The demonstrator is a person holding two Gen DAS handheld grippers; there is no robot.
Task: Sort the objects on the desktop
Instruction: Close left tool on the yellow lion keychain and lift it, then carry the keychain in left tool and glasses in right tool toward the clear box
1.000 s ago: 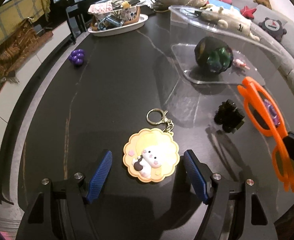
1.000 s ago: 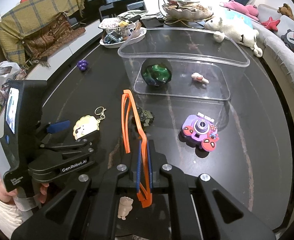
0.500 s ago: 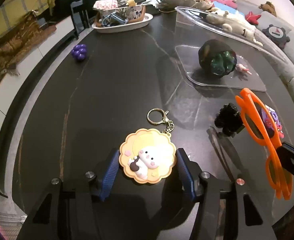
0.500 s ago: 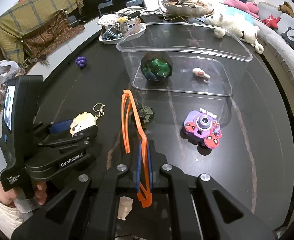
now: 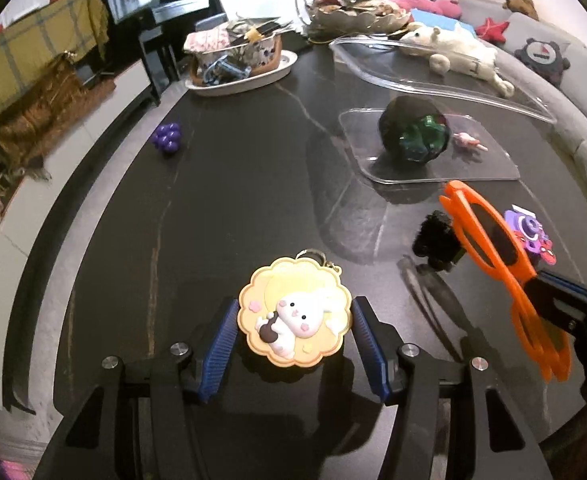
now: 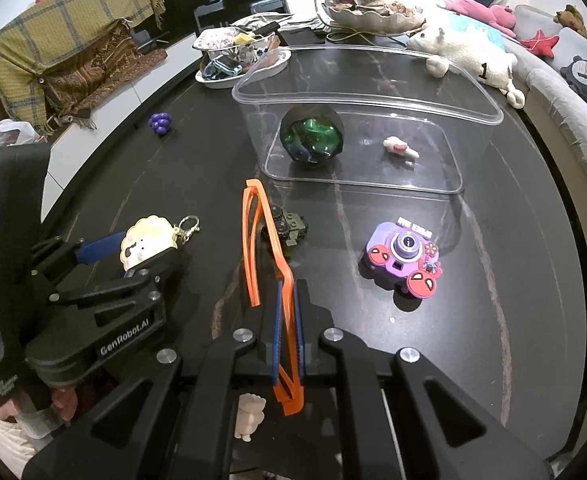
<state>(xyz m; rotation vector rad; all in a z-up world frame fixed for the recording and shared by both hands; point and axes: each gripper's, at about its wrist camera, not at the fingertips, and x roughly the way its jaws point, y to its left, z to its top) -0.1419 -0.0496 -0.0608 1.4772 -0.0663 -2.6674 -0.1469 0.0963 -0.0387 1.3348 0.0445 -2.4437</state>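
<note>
I am gripping the yellow keychain (image 5: 295, 317) edge-on between my left gripper (image 5: 295, 334) pads, tilting it off the tabletop (image 5: 229, 200) near its left edge, so it carries flat. My right gripper (image 6: 288, 334) is pinching the orange glasses (image 6: 271, 240) by the frame, arms pointing toward the clear bin (image 6: 365, 76) at the tabletop's far side, where a green ball (image 6: 312, 135) is already lying.

Readable markings, as seen from my two tongs:

1. "GenRobot.AI", pale raised lettering on the black body of my left gripper (image 6: 133, 248) (right wrist view).
2. Numeral "1", black, on the flank of the white plush animal (image 6: 469, 56) lying beyond the clear bin.
3. Purple toy camera (image 6: 403, 254): white lettering along its top edge, too small to read.
</note>
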